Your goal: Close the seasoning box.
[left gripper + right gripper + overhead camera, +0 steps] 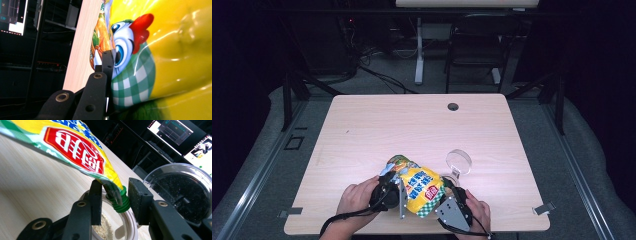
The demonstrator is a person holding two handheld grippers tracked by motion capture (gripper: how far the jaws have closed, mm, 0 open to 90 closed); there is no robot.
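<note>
1. Step in hand, as I read it — pouring: the yellow pouch (421,196) is held low centre of the high view, tipped so its green spout (121,202) hangs over the small jar (130,225), which already has pale granules (102,227) in the bottom.
2. Left hand-held gripper (388,186): jaws together, pinching the pouch at its back end — in the left gripper view the black jaw sits flat against the printed film. So the left one carries the bag.
3. Right hand-held gripper (113,197): jaws apart, one either side of the spout. The right pad looks just beside the green collar, not pressing; the left pad stands off. I'd call it loose, not a grip.
4. Clear lid (459,161) lies on the bench (412,125) just up and right of the pouch, apart from the jar.
5. Next move, my judgement: keep the spout centred over the jar mouth and lift the back of the pouch with the left to get flow; the right should steady or nip the collar, else the spout may swing off the rim and spill.
6. Writing: red label with white Chinese characters, seen upside down in the right gripper view — can't read it reliably. Blue characters above it are cropped. Cartoon chicken with red comb and green-check pattern in the left gripper view.
</note>
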